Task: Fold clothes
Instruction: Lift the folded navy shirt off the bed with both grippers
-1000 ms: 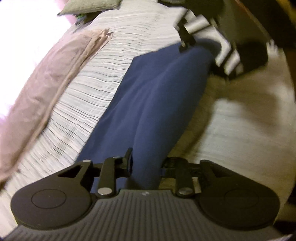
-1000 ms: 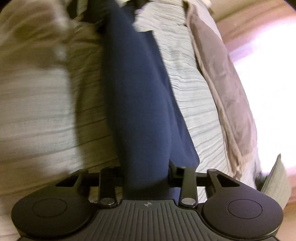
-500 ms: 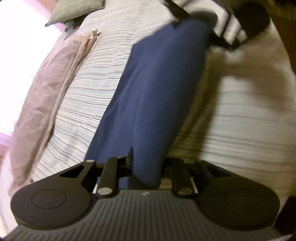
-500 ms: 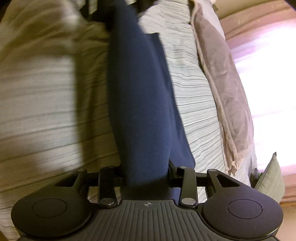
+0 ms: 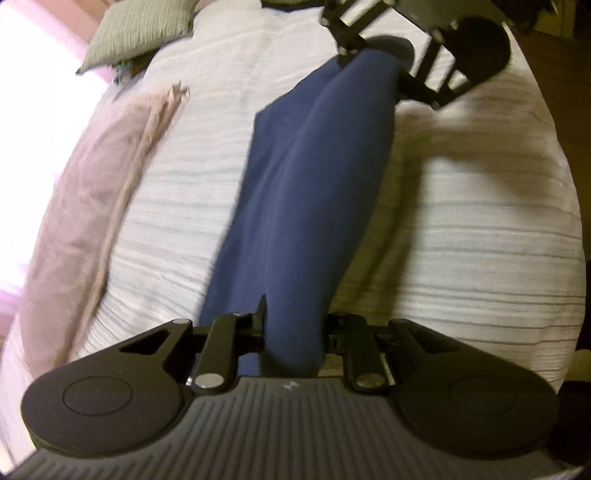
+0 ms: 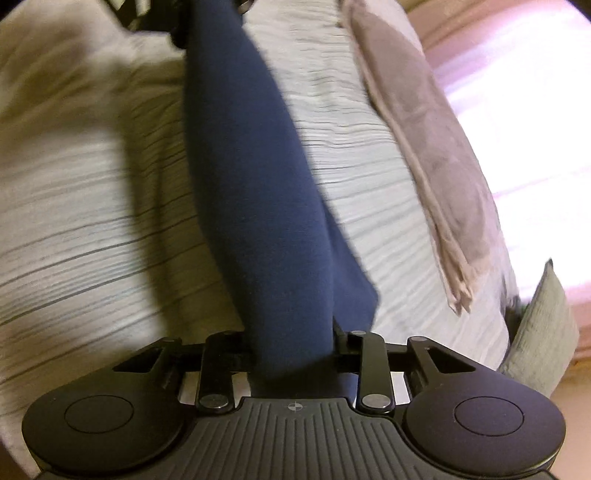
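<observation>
Navy garment (image 5: pixel 314 192) stretched between both grippers clamping its ends, above striped bedspread (image 5: pixel 480 229), beside pink cloth (image 5: pixel 92 206).

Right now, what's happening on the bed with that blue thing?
A person is folding clothes with a handheld gripper in each hand. The left gripper and the right gripper each pinch one end of a dark navy blue fabric garment, bunched into a long band strung between them above the white bedspread with thin grey stripes. Both sets of jaws have just been closing, with cloth between them. A dusty pink cloth lies flat along the bed's edge, and a grey-green ribbed cushion sits beyond it.
</observation>
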Demonstrator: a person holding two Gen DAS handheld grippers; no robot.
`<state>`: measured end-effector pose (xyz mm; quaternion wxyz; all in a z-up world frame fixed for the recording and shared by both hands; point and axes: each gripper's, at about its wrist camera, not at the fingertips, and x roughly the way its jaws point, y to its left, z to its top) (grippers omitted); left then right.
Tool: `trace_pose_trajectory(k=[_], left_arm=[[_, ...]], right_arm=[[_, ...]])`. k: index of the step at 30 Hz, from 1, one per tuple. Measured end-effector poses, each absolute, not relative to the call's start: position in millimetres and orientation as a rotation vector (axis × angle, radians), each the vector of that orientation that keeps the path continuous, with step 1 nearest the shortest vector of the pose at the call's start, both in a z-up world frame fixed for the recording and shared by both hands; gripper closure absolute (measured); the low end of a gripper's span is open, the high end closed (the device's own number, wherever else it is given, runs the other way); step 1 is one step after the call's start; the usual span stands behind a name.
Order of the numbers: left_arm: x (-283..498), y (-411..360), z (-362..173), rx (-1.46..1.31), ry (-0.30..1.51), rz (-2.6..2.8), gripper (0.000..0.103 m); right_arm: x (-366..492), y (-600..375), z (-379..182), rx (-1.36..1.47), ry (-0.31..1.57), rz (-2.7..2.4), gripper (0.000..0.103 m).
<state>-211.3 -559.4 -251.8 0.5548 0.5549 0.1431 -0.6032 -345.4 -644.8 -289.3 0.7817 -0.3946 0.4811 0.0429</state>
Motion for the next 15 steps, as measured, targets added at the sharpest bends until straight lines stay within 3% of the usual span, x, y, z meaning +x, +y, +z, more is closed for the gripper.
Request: trace_pose_trajectory(k=[10, 15], left_arm=[[-228, -669, -144, 1.171, 0.046, -1.517, 0.086], [-267, -706, -151, 1.190, -0.079, -1.587, 0.086]], right_arm=[[-368, -752, -152, -0.812, 1.018, -0.204, 0.074], [-415, -766, -167, -0.786, 1.049, -0.344, 0.073]])
